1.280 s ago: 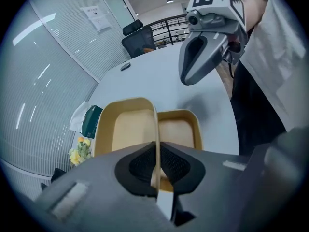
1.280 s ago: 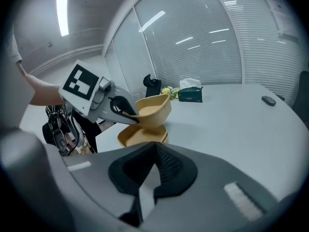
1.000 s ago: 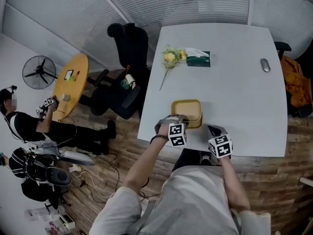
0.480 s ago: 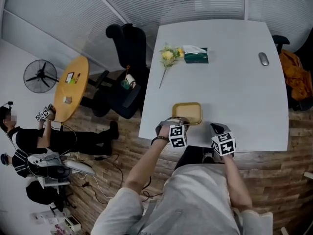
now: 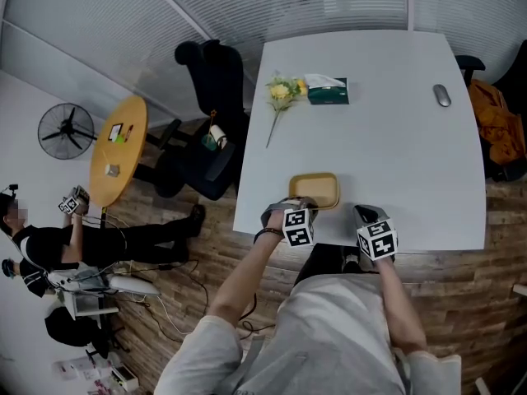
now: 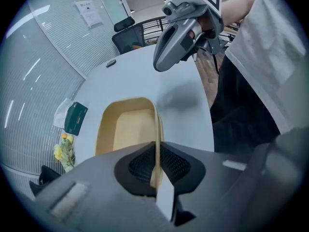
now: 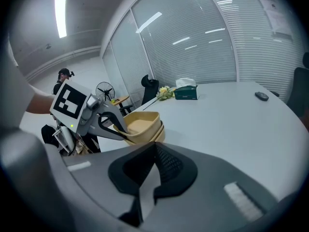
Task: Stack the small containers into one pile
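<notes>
Clamping the tubs (image 6: 123, 129) by one wall with the left gripper (image 6: 155, 180), basin just left of the fingers. Pressed together and empty at the right gripper (image 7: 145, 185), tubs ahead-left of those fingers.

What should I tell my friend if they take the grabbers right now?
Left gripper: shut on the rim of the pile of containers.
Right gripper: shut, empty, beside the pile.
Where: the tan containers sit nested together near the front edge of the table.
Done: no loose containers in view, so stacking looks finished.
Left: probably just let go.
</notes>
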`<state>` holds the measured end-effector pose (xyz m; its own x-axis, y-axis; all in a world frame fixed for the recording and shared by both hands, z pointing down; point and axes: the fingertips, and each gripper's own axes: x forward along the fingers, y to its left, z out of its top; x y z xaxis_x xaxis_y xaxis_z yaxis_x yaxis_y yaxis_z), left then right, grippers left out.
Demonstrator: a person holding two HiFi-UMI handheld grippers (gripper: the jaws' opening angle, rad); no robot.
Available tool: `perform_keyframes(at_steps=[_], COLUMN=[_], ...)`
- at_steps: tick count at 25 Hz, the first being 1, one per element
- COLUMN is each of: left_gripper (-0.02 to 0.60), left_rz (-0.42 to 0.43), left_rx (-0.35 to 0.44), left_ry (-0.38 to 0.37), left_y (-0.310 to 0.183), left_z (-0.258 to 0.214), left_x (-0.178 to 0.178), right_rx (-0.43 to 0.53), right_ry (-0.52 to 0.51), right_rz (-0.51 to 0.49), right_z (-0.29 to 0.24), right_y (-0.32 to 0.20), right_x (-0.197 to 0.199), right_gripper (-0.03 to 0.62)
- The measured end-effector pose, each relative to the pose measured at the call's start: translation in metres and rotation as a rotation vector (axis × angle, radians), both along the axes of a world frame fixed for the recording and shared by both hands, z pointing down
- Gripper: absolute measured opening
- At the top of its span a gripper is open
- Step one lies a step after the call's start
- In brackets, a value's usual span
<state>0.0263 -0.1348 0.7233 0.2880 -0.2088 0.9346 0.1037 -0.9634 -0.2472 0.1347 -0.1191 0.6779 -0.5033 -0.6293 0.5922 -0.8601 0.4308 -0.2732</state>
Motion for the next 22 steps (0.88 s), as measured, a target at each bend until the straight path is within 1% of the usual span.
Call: perform_keyframes(at_steps=[9,13,22], left_gripper=[0.042,0.054,0.058], left_rz=[0.0,-0.004,-0.024], left_rx=[-0.015,-0.011,0.005], left_ry=[0.004,0.009,0.015], left_y=[0.003,0.004,0.009], left_z=[-0.003,-0.003,-0.004], left_x=[0.001,0.001,-0.003], right_rx=[-0.004,-0.006,-0.016], right_ry=[0.002,0.002,0.002], right_rz=[-0.007,-0.007,-0.026], right_z=[0.001,0.002,0.004], right_y=[0.003,0.006,0.019], right_x=[-0.003,-0.003,-0.008], right_gripper=[0.0,0.0,0.0])
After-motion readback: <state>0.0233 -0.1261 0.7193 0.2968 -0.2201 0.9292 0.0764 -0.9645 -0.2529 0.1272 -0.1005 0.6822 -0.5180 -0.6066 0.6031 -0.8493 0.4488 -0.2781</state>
